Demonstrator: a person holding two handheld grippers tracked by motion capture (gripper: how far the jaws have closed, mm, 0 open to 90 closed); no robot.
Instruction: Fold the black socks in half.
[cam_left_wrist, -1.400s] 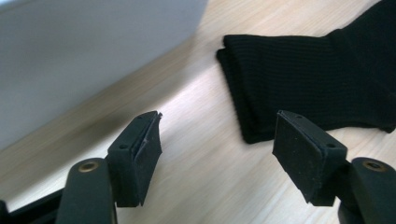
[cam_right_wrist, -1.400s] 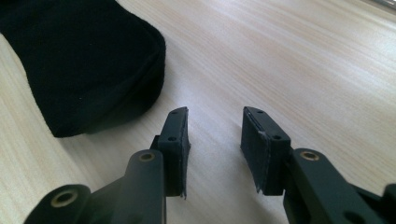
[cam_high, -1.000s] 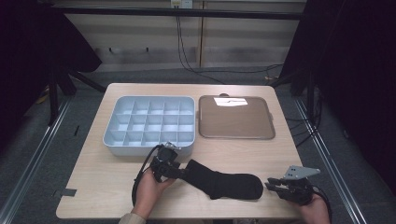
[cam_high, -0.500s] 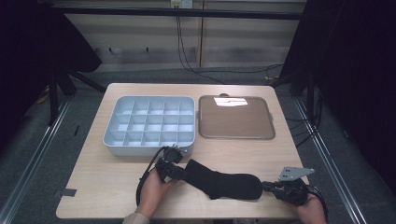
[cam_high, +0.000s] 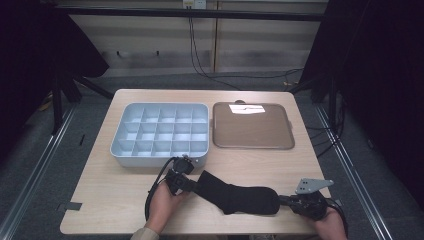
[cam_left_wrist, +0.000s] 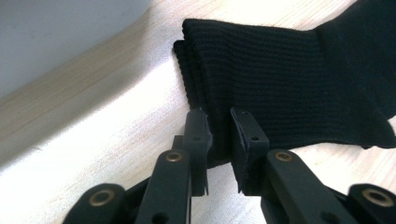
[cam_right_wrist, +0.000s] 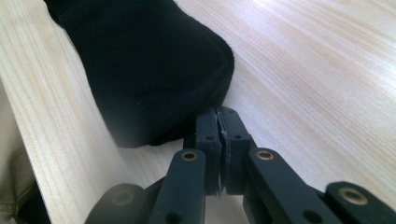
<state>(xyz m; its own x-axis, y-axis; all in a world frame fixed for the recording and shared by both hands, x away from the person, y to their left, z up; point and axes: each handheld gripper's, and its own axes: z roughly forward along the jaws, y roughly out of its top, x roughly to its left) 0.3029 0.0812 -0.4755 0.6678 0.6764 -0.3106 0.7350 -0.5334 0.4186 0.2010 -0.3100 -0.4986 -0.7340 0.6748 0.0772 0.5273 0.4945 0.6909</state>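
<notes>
Both my grippers pinch the black sock (cam_high: 240, 196) by the table's (cam_high: 115, 200) near edge.

My left gripper (cam_left_wrist: 218, 140) has just closed on the ribbed cuff, and my right gripper (cam_right_wrist: 219, 140) now clamps the toe edge, jaws nearly together. A second ago both stood wider. The sock lies flat below the grey divided tray (cam_high: 161, 134); the brown tray (cam_high: 252, 126) sits at the far right.

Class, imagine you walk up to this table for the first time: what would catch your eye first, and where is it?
A black sock lies stretched along the near edge of the wooden table, dark against the pale top. The left gripper pinches its ribbed cuff while the right gripper is closed at its toe end. Behind it sit a pale blue compartment tray and, to its right, a brown flat tray.
</notes>
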